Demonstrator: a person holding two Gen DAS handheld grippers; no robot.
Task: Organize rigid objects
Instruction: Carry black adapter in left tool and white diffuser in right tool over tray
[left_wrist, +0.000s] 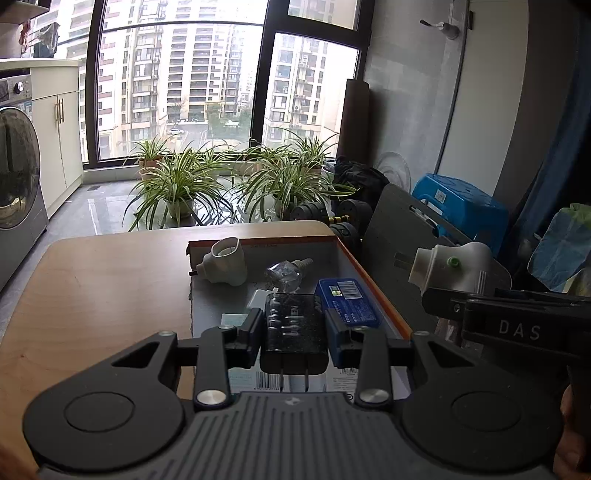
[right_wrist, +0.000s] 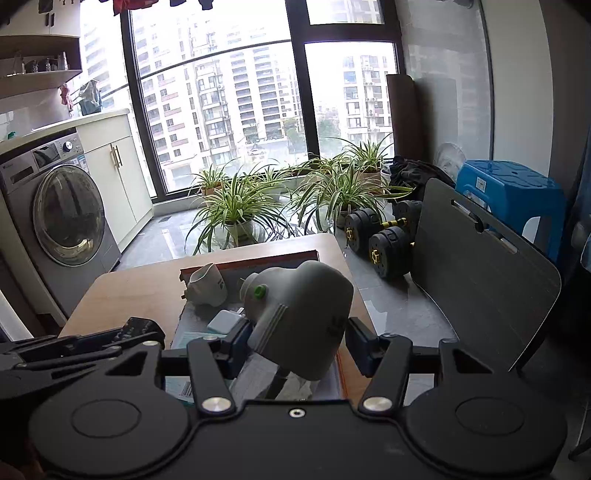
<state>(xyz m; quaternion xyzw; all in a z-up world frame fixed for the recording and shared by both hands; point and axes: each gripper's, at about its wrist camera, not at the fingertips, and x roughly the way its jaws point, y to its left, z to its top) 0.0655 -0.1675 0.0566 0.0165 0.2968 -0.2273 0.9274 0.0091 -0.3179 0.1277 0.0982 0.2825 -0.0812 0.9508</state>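
Left gripper (left_wrist: 294, 330) has its fingers clamped on a black plug adapter (left_wrist: 293, 332), prongs pointing back at the camera, held over the shallow box (left_wrist: 373, 280) on the wooden tabletop (left_wrist: 110, 280). Right gripper (right_wrist: 297, 341) has its fingers squeezed onto a white plug-in device (right_wrist: 301, 317) with a green button, just above the box's right edge. A second white device (left_wrist: 223, 266), a clear little bottle (left_wrist: 286, 273) and a blue case (left_wrist: 347, 301) sit inside the box.

Both cameras ride just behind their claws, tilted down toward the window (left_wrist: 177, 85). Each looks closely over the box (left_wrist: 373, 273) on the table (right_wrist: 122, 291).
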